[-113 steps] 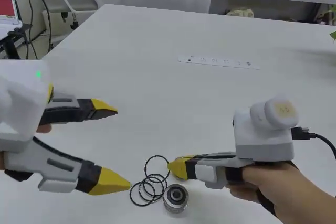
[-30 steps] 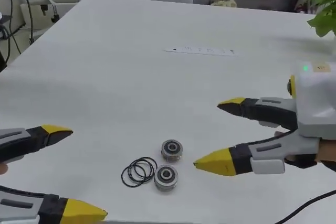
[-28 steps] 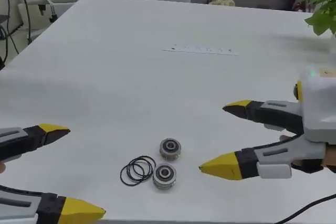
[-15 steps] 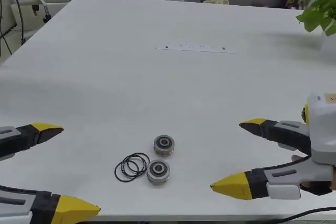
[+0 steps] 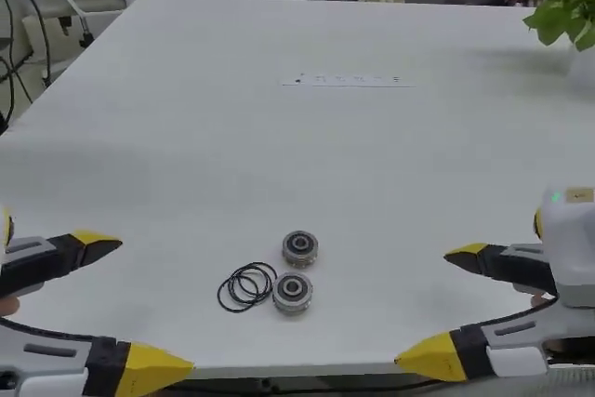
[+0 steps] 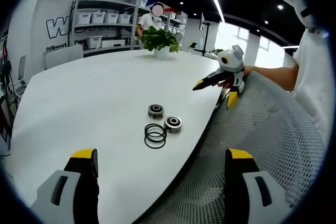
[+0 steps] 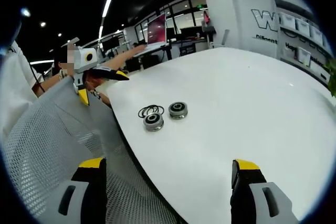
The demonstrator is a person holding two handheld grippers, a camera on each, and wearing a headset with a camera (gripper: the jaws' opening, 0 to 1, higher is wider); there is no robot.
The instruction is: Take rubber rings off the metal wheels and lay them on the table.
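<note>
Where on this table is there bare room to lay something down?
Bare table stretches from the far wheel to the white strip, and to either side. Crowded at the near edge: rings beside the near wheel.

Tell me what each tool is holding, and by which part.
Nothing is held. The left tool and right tool are both open and empty, apart from the rubber rings and metal wheels lying on the table.
</note>
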